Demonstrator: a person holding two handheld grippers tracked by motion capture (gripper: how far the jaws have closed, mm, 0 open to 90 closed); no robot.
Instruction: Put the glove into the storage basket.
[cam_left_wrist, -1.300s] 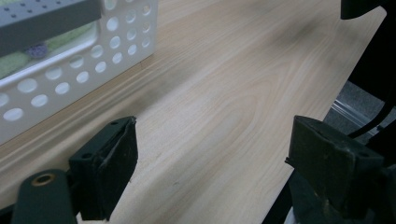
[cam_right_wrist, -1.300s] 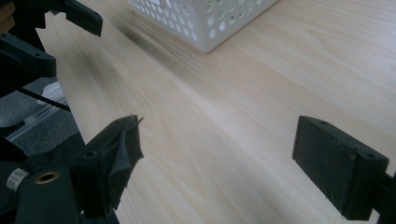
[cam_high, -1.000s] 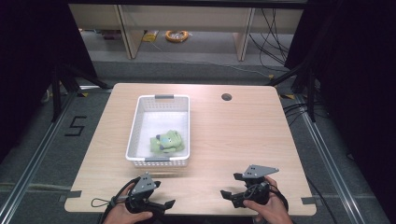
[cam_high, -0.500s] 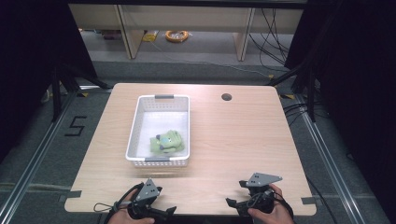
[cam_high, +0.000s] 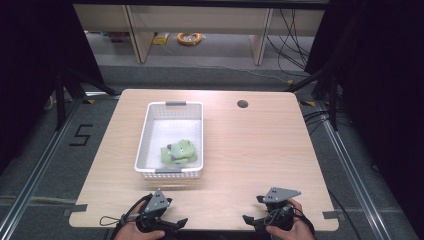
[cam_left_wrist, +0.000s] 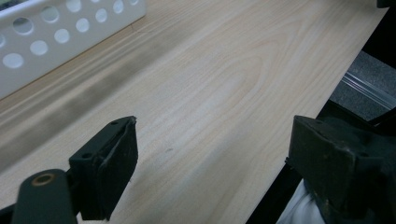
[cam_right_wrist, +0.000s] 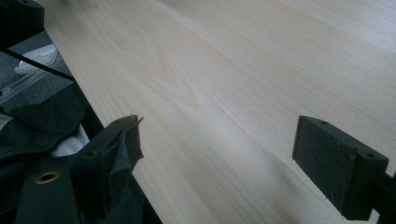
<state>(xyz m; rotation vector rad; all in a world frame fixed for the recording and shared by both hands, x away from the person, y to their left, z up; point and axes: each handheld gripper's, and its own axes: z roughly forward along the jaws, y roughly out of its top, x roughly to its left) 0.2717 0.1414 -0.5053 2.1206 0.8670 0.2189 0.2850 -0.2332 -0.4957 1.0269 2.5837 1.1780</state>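
Green plush toy lying in white basket; my left gripper and right gripper gaping wide, holding nothing, near table edge.

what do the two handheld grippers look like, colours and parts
Both the left gripper and right gripper are black, each topped with a grey three-cornered plate. A dark cable loops from the left one. Up close, each has two blocky black jaws with flat pads and small screw holes.
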